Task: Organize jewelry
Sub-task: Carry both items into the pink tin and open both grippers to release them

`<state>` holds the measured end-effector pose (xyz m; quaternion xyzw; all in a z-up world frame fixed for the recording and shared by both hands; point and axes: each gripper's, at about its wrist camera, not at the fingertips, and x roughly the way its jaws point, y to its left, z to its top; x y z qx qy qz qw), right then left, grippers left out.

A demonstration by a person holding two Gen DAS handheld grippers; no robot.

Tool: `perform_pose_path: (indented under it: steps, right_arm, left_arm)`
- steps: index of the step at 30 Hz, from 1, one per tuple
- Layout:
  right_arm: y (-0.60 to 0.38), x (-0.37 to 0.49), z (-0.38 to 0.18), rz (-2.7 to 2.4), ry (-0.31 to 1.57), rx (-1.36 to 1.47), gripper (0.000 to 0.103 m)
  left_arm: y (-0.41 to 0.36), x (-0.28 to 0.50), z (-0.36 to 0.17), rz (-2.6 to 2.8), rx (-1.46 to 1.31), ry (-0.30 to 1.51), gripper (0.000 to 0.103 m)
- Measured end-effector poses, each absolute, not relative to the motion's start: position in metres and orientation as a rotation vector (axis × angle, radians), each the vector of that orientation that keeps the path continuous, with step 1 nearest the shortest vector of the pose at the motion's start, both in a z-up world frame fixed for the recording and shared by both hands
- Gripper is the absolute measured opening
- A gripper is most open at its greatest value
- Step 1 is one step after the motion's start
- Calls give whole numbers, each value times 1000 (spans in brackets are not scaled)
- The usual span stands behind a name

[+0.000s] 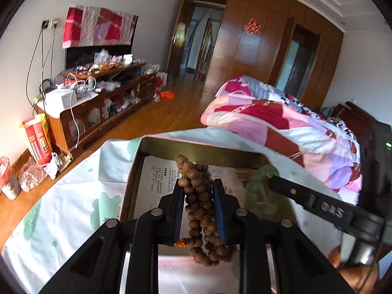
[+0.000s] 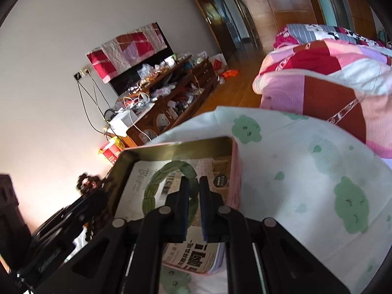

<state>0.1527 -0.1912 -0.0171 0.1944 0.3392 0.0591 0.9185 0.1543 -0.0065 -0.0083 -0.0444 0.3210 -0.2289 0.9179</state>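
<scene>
Both fisheye views are daylit and bright; straight lines are bent strongly toward the dark vignetted corners. The wall [image 2: 49, 98] left of the right hand-held gripper [image 2: 194, 183] is washed out pinkish. Motion blur is seen on the neighbouring gripper and nearby items at frame edges.

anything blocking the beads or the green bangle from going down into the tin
Nothing visible does. The left gripper holds the bead string and the right gripper the green bangle over the open tin, which holds only printed paper.
</scene>
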Motion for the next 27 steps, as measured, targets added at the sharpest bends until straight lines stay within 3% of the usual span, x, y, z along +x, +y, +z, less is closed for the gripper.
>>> perform_pose_path:
  steps: [9,10,11,12,13,14,16,27]
  right_arm:
    - [-184,154,-26,136,717,355,19]
    - [-183,153,-26,142,714,355,24]
    - [-182,151,-24,151,706,354,33]
    - [-181,148,-22,158,691,349,40]
    - [-180,146,-19,146,673,339,57]
    - [-180,139,-13,135,629,328,66]
    - [-181,130,-3,88,562,301,75]
    - [-204,125,3,-73,528,307,78]
  left_arm:
    - [-12,155,-23,-389,-18,699,25]
    - [-10,156,-23,-380,-22,700,28]
    - [-7,157,-23,-364,-28,705,41]
    - [-4,157,-22,-363,-47,702,46]
    - [0,156,-20,-369,-67,689,48]
    - [3,155,-18,-376,-96,676,49]
    - [8,154,-13,-366,-128,649,53]
    - [29,148,-3,-318,-217,632,54]
